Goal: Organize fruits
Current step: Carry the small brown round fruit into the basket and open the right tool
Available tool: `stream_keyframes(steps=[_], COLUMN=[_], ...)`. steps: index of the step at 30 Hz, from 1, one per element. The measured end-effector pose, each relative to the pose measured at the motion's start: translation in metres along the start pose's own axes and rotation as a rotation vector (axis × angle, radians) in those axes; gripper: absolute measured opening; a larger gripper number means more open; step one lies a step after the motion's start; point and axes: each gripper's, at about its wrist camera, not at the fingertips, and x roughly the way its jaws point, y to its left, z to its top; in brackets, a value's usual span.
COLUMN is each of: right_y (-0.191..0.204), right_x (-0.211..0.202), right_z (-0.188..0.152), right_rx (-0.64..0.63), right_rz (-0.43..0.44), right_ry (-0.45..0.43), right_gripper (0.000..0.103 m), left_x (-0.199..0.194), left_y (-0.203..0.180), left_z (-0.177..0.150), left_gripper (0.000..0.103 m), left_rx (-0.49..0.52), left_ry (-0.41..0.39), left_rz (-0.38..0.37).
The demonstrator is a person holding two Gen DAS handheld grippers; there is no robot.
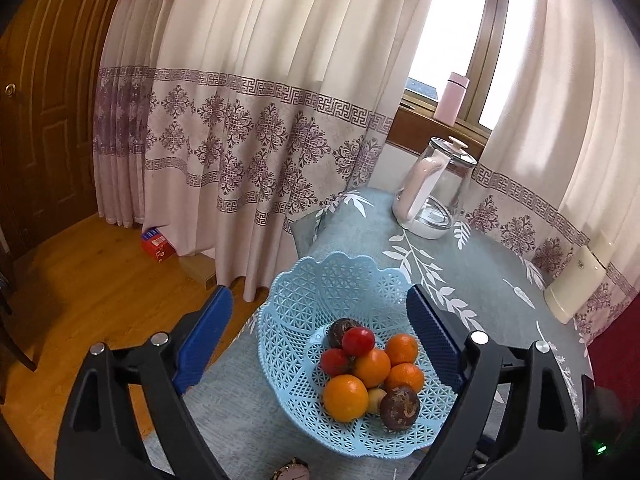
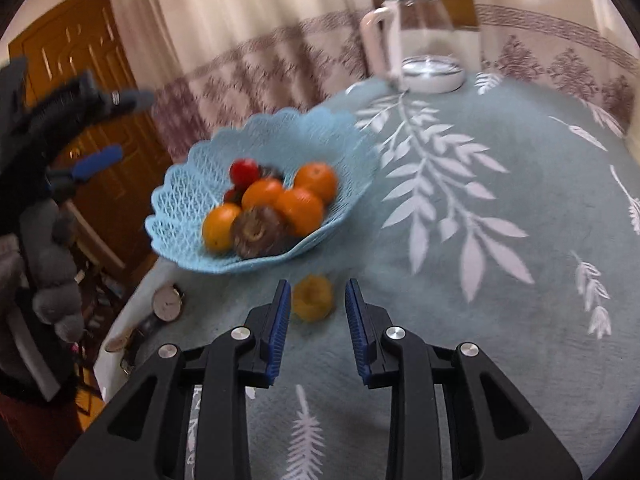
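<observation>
A light blue lattice basket point(image 1: 304, 280) point(image 2: 192, 184) on the leaf-patterned tablecloth holds several oranges point(image 1: 346, 398) point(image 2: 300, 210), red fruits point(image 1: 359, 341) point(image 2: 244, 172) and dark brown fruits point(image 1: 399, 407) point(image 2: 254, 232). My left gripper point(image 1: 318, 300) hovers above the basket, open wide, with nothing between its blue pads. It also shows at the far left of the right wrist view point(image 2: 108, 128). A small yellow fruit point(image 2: 313, 298) lies on the cloth in front of the basket. My right gripper point(image 2: 318, 284) is open, its fingertips on either side of the yellow fruit, apart from it.
A glass kettle point(image 1: 432, 192) point(image 2: 424, 36) with a white handle stands at the table's far side. A wristwatch point(image 2: 168, 302) point(image 1: 292, 472) lies near the table's left edge by the basket. A cream box point(image 1: 574, 288) sits at the right edge. Curtains and a wooden door point(image 1: 36, 100) lie beyond.
</observation>
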Motion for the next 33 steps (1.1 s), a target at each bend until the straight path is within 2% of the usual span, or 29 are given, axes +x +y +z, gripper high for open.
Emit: stream_keyframes(steps=[3, 6, 11, 17, 21, 26, 30, 33], right_y=[0.006, 0.009, 0.000, -0.013, -0.021, -0.004, 0.010, 0.006], right_x=[0.012, 0.021, 0.029, 0.007, -0.014, -0.034, -0.035, -0.032], right_z=[0.000, 0.002, -0.002, 0.003, 0.013, 0.033, 0.042, 0.037], right_rx=[-0.012, -0.028, 0.012, 0.059, 0.090, 0.059, 0.017, 0.035], right_rz=[0.014, -0.044, -0.032, -0.068, -0.108, -0.069, -0.035, -0.051], right_ry=[0.029, 0.042, 0.076, 0.010, -0.071, -0.156, -0.177, -0.172], right_gripper=[0.029, 0.031, 0.030, 0.029, 0.029, 0.029, 0.029, 0.029], left_x=[-0.002, -0.002, 0.000, 0.001, 0.003, 0.003, 0.002, 0.002], left_y=[-0.002, -0.002, -0.001, 0.002, 0.001, -0.001, -0.002, -0.001], left_z=[0.001, 0.001, 0.001, 0.002, 0.001, 0.000, 0.000, 0.000], left_gripper=[0.091, 0.092, 0.092, 0.092, 0.092, 0.092, 0.092, 0.092], left_rx=[0.005, 0.002, -0.010, -0.016, -0.013, -0.006, -0.007, -0.015], left_ry=[-0.007, -0.008, 0.000, -0.003, 0.003, 0.002, 0.002, -0.001], left_rz=[-0.004, -0.006, -0.004, -0.002, -0.003, -0.007, -0.008, -0.007])
